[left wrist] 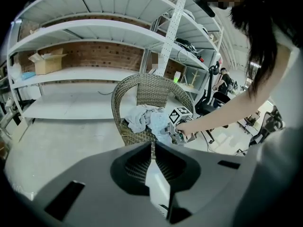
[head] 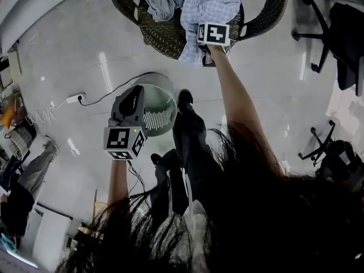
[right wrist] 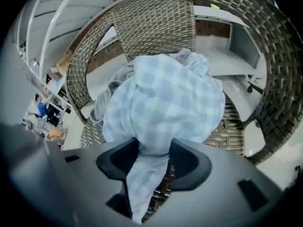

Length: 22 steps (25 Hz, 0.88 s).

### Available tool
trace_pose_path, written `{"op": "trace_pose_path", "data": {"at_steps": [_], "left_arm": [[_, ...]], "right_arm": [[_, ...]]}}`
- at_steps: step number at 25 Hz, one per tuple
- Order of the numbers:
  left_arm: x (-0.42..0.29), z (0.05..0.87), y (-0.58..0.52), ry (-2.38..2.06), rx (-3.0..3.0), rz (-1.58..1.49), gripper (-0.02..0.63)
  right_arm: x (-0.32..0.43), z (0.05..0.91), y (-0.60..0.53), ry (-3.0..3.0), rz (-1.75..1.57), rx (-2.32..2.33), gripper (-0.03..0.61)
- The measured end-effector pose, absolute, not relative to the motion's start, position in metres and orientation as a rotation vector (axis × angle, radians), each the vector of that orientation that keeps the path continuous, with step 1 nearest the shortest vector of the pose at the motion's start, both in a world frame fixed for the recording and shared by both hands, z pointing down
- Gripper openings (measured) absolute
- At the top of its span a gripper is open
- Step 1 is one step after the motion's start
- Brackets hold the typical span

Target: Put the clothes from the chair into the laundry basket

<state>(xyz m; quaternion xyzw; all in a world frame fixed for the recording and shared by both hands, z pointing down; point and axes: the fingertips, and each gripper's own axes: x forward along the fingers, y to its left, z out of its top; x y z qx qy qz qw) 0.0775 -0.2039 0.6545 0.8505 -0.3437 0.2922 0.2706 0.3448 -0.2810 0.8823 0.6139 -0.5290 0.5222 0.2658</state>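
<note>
Checked cloth [right wrist: 163, 103] within wide-open right gripper [right wrist: 154, 151], perhaps touching; left gripper [left wrist: 153, 148] clenched, empty.

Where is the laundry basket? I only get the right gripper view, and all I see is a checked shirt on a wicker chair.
Observer: The head view shows the basket standing on the floor in front of the chair.
Operator: Is the other gripper holding clothes too?
Observer: No. The left gripper is shut and empty, and it points toward the chair.
Operator: Is anything else lying on the floor?
Observer: Yes, a white power strip, out on the left gripper's side of the basket.
</note>
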Motion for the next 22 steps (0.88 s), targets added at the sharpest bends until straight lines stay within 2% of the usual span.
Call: {"op": "trace_pose_path", "data": {"at_steps": [2,5,11,22], "left_arm": [[0.078,0.654,-0.201,-0.924,2.291,0.784,0.038],[0.079,0.65,-0.197,-0.924,2.294,0.78,0.038],[0.075,0.626,-0.192,-0.933,2.323,0.746,0.038],[0.072,0.565,-0.182,-0.957,2.407,0.658,0.038]], "right_arm": [[0.339,0.879,-0.282,-1.481,1.399,1.63,0.137],[0.332,0.868,-0.283,-1.55,1.493,1.649,0.089],[0.327,0.813,-0.295,-1.751,1.637,1.722,0.077],[0.329,0.691,-0.275,-1.99,1.521,1.768,0.072]]}}
